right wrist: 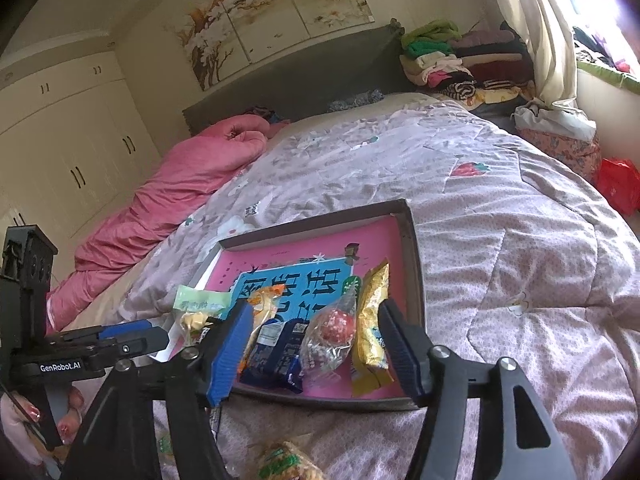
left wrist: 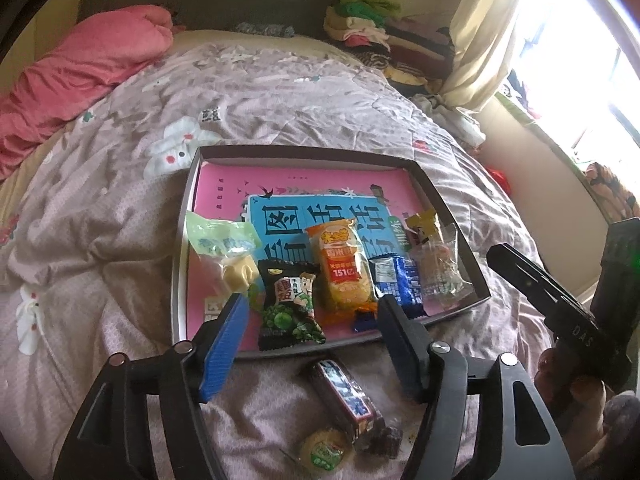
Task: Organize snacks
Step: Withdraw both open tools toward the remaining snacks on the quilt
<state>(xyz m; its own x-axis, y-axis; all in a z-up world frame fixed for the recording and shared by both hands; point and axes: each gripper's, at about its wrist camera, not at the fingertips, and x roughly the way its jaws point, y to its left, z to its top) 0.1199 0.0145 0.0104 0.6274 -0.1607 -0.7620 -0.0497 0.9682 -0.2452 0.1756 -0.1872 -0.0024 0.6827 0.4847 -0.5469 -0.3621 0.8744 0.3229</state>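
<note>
Brown bar (left wrist: pixel 342 396) outside tray edge (left wrist: pixel 320 350)

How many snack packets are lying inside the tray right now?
6, in a row along the tray's near edge: pale green, black, orange, blue, clear, yellow. Others may hide beneath.

Pink-lined tray (left wrist: pixel 448 216), black-and-green snack packet (left wrist: pixel 290 304), orange packet (left wrist: pixel 344 268)

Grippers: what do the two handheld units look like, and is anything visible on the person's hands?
Both are black plastic, with triangular cut-out arms and silver pivot screws. On each, the left gripper and the right gripper, one finger has a ribbed blue pad; the other pad looks dark. White "GenRobot.AI" lettering marks the left unit's side. The left hand has glossy painted nails.
</note>
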